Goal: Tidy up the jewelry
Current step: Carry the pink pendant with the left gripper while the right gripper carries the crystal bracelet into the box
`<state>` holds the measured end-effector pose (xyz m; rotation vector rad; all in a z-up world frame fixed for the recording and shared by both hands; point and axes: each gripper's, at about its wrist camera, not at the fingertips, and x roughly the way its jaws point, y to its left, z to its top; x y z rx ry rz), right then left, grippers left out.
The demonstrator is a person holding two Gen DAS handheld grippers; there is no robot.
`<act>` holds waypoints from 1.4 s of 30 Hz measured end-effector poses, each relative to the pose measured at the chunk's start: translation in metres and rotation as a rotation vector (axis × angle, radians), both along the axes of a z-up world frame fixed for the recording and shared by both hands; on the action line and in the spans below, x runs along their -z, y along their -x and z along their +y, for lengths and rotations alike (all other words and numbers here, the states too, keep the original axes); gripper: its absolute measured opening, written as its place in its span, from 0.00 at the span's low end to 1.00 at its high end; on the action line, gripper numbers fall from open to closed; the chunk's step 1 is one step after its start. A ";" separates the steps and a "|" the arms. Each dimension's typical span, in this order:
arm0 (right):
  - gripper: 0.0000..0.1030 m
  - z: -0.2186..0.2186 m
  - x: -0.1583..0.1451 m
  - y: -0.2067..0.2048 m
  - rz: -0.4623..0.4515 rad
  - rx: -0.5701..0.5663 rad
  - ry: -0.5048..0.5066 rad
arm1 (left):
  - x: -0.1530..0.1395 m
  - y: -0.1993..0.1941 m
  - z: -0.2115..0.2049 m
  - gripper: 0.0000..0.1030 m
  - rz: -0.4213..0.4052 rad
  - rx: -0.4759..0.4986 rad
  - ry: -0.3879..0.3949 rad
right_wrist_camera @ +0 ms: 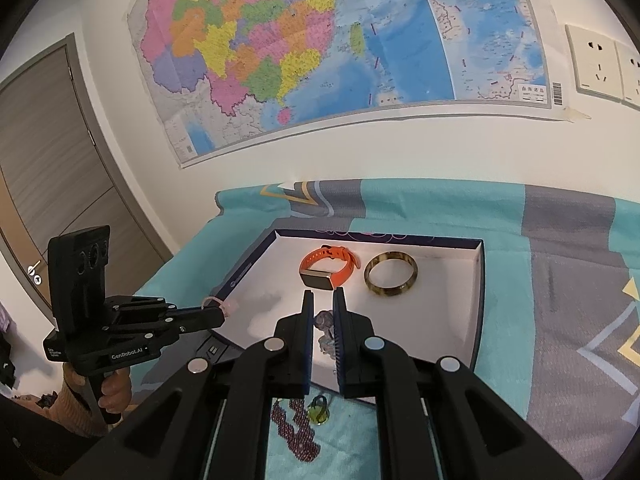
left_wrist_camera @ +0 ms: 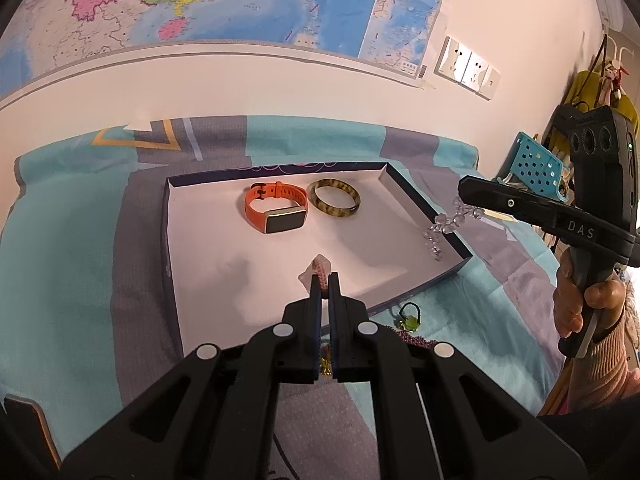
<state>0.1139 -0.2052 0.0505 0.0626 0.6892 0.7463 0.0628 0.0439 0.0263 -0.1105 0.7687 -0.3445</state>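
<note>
Pinched between the fingers of my left claw (left_wrist_camera: 325,280) is a small pink braided bracelet (left_wrist_camera: 320,270), its loop poking out past the fingertips above the near part of the shallow dark-blue box with a white inside (left_wrist_camera: 172,240). Ahead of that claw, toward the far wall of the box, lie an orange-strapped smartwatch with a dark rectangular face (left_wrist_camera: 276,210) and, just to its right, a mottled olive-brown bangle (left_wrist_camera: 335,198); the two sit close, and I cannot tell whether they touch.

My right claw (right_wrist_camera: 323,300) grips a strand of clear crystal beads (right_wrist_camera: 326,330), which dangles between its fingers and down over the right-hand rim of the box. From this claw the smartwatch (right_wrist_camera: 326,270) is just ahead and the bangle (right_wrist_camera: 391,279) ahead and to the right.

Below both claws, on the teal-and-grey patterned cloth (right_wrist_camera: 560,280) outside the near edge of the box, rest a string of dark purple beads (right_wrist_camera: 296,432) and a small green-stoned piece on a dark loop (right_wrist_camera: 319,414), side by side.
</note>
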 end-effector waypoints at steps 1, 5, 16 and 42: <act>0.07 0.001 0.001 -0.001 0.000 0.000 0.001 | 0.000 -0.003 0.000 0.04 0.002 0.000 0.000; 0.08 0.004 0.002 -0.005 0.003 0.001 0.004 | 0.001 -0.011 -0.002 0.04 0.008 0.001 -0.004; 0.08 0.012 0.005 -0.021 0.020 0.004 0.008 | 0.005 -0.023 -0.004 0.04 0.018 -0.001 -0.011; 0.08 0.036 0.019 -0.053 0.054 0.008 0.028 | 0.022 -0.058 -0.004 0.04 0.074 -0.011 -0.011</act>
